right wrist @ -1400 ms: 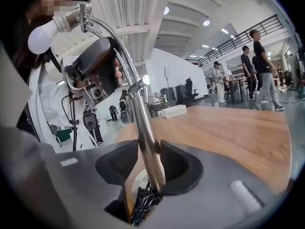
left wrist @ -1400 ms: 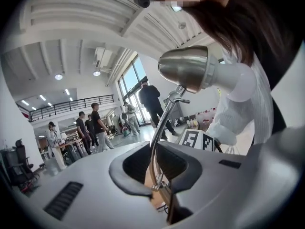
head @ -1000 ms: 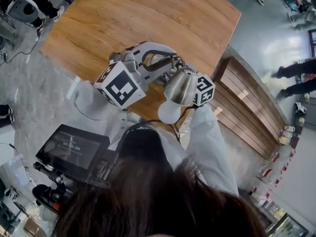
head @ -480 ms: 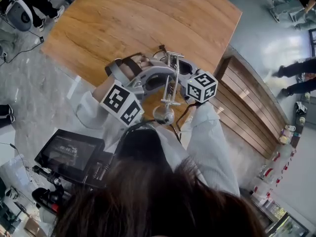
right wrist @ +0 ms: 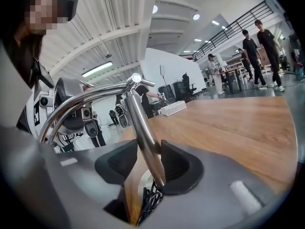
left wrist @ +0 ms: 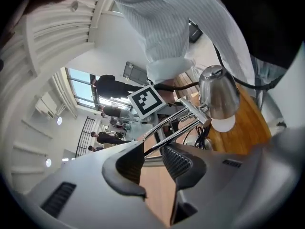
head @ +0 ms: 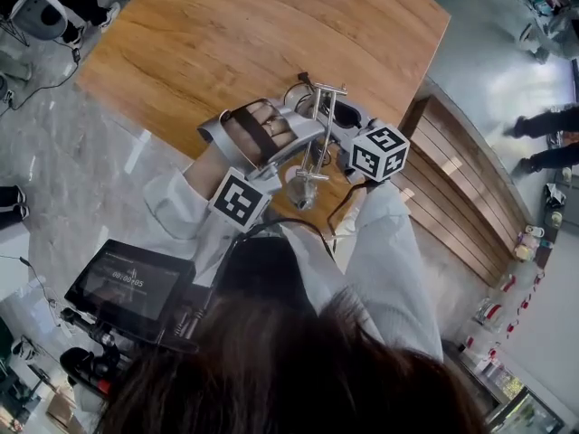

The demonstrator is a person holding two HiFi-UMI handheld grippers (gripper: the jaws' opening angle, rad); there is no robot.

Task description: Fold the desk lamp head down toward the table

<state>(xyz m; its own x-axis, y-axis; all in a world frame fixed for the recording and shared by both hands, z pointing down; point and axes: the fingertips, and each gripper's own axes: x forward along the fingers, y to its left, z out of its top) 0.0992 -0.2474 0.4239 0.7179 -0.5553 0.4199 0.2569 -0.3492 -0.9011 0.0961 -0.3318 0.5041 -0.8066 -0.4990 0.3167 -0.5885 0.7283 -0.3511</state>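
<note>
The left gripper (left wrist: 152, 162) has its fingers (left wrist: 180, 162) apart, and they are opening. Two thin shiny rods (left wrist: 167, 133) of the desk lamp (head: 317, 134) run between them. The rods pass close by the ribbed finger, and there is a gap on the other side.

The rods go up to a joint. There the silver lamp head (left wrist: 218, 90) hangs with its white bulb (left wrist: 223, 123) showing against the wood. A hand (head: 262, 132) holds this gripper from above.

The right gripper (right wrist: 143, 165) has its fingers (right wrist: 175, 163) apart too. The lamp's shiny pole (right wrist: 142, 123) stands between them. It leans on one finger, and bare wood shows next to the other. A black cord (right wrist: 147, 202) lies just under the pole. Higher up, the pole meets a curved shiny arm at a joint.

From the head view, the lamp stands on the brown wooden surface (head: 235, 34), near the edge closest to the person. The two grippers sit on either side of it, close together. The right gripper's cube (head: 380, 150) with black and white squares is just beside the lamp. A white striped sleeve (head: 384, 251) reaches to it.

Far behind the surface, some people (right wrist: 263, 51) stand on a shiny floor.
</note>
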